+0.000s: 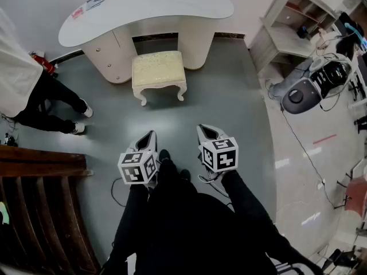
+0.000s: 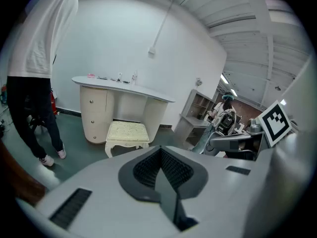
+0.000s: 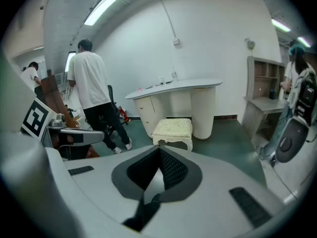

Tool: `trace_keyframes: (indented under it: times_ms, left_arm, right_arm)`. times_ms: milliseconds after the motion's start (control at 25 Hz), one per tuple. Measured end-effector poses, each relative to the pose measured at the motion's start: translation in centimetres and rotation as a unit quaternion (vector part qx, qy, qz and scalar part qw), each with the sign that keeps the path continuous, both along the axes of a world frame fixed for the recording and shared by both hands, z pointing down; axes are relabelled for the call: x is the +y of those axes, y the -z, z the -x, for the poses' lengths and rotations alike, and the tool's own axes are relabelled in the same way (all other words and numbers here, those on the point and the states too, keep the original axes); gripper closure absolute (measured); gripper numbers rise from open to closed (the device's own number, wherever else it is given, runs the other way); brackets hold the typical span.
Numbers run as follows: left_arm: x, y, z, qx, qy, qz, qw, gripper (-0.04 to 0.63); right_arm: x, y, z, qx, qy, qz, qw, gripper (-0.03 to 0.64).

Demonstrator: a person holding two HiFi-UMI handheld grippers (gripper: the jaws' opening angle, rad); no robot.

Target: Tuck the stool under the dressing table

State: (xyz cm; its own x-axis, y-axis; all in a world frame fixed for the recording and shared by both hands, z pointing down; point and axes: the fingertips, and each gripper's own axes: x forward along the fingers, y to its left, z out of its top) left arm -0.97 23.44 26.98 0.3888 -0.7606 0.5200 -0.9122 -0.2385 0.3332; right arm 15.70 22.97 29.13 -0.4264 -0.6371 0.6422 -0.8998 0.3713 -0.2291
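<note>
A cream stool (image 1: 157,70) with carved legs stands on the grey floor just in front of the knee gap of the white curved dressing table (image 1: 143,10). Both grippers hover well short of it, near the holder's body. My left gripper (image 1: 152,135) and right gripper (image 1: 205,129) point toward the stool, each shut with nothing between the jaws. The left gripper view shows the stool (image 2: 128,132) and table (image 2: 119,86) ahead beyond the shut left gripper (image 2: 161,150). In the right gripper view the stool (image 3: 173,128) sits below the table (image 3: 173,88), past the shut right gripper (image 3: 159,150).
A person in a white top (image 1: 34,90) stands left of the table, beside a red extinguisher (image 1: 43,63). Dark wooden furniture (image 1: 40,199) fills the lower left. A shelf unit (image 1: 292,27), a grey machine (image 1: 298,93) and a floor cable (image 1: 298,148) lie to the right.
</note>
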Motion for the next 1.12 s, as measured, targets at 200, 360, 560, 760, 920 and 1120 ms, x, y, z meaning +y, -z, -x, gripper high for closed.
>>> trace_keyframes:
  times_ms: [200,360,560,760,920,1120]
  left_arm:
    - [0.1,0.2,0.4,0.000,0.006,-0.003,1.0000,0.588]
    - [0.3,0.2,0.4,-0.003,0.012,-0.002,0.9999,0.588]
    - [-0.1,0.1,1.0,-0.012,0.017,-0.001,0.9998,0.588]
    - [-0.8,0.1,2.0,-0.036,0.028,-0.001,0.9990,0.587]
    - [-1.5,0.2,3.0,-0.047,0.045,0.004,0.9979,0.586]
    - [-2.5,0.2,3.8,-0.059,0.072,0.005,0.9957,0.584]
  right_arm:
    - [0.1,0.1,-0.2,-0.004,-0.002,0.000,1.000,0.612]
    - [0.3,-0.2,-0.8,0.000,0.000,0.004,1.000,0.612]
    - [0.1,-0.7,-0.9,0.018,0.006,0.006,1.000,0.612]
    - [0.1,-2.0,-2.2,0.021,-0.032,0.038,0.999,0.612]
    - [-0.2,-2.6,-3.5,0.020,-0.053,0.054,0.997,0.612]
    - [-1.2,-1.6,-4.5,0.028,-0.052,0.047,0.997,0.612]
